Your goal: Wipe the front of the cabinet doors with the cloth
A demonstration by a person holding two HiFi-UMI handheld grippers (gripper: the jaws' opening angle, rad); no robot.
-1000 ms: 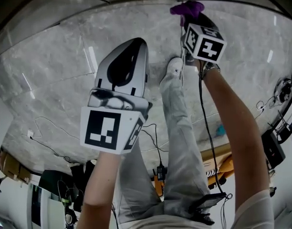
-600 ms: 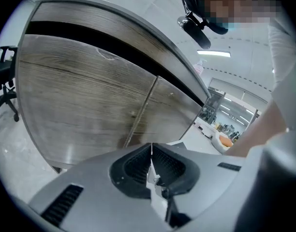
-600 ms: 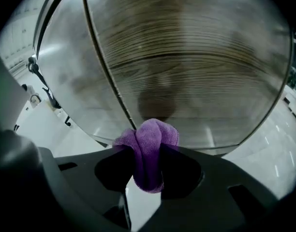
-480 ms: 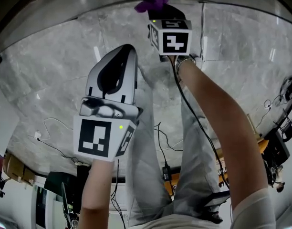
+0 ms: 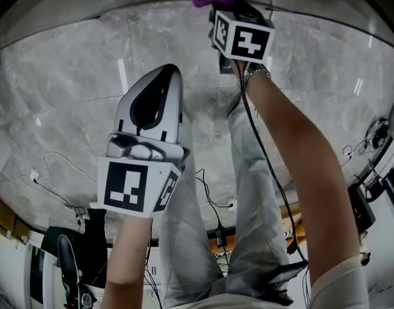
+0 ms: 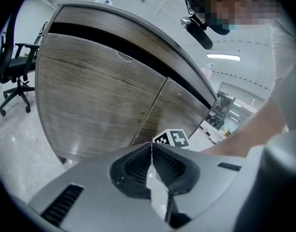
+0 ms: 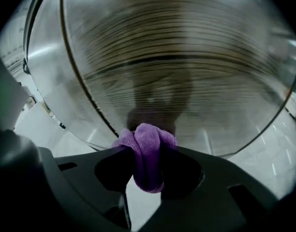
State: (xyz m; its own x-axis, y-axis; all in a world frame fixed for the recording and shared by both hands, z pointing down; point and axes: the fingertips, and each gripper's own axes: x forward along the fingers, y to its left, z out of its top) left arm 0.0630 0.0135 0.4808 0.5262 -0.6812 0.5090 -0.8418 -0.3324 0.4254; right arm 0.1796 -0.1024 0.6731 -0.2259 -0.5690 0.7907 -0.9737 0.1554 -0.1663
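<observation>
- What does the right hand-held gripper (image 7: pixel 146 151) hold?
- Its jaws are clamped on a bunched purple terry cloth (image 7: pixel 148 137). The cloth bulges out past the tips, close in front of the glossy wood-grain cabinet door (image 7: pixel 177 57). Whether it touches the door, I cannot tell.
- And the left hand-held gripper (image 6: pixel 152 148)?
- Its jaws are together, with nothing between them. It points toward the same cabinet but is well back from it, above the grey marble floor (image 5: pixel 62 108).

Office or lab space, swivel chair (image 6: pixel 12 76), strip ceiling lights (image 6: pixel 224 57), cables (image 5: pixel 378 129) on marble floor (image 5: pixel 68 108)
</observation>
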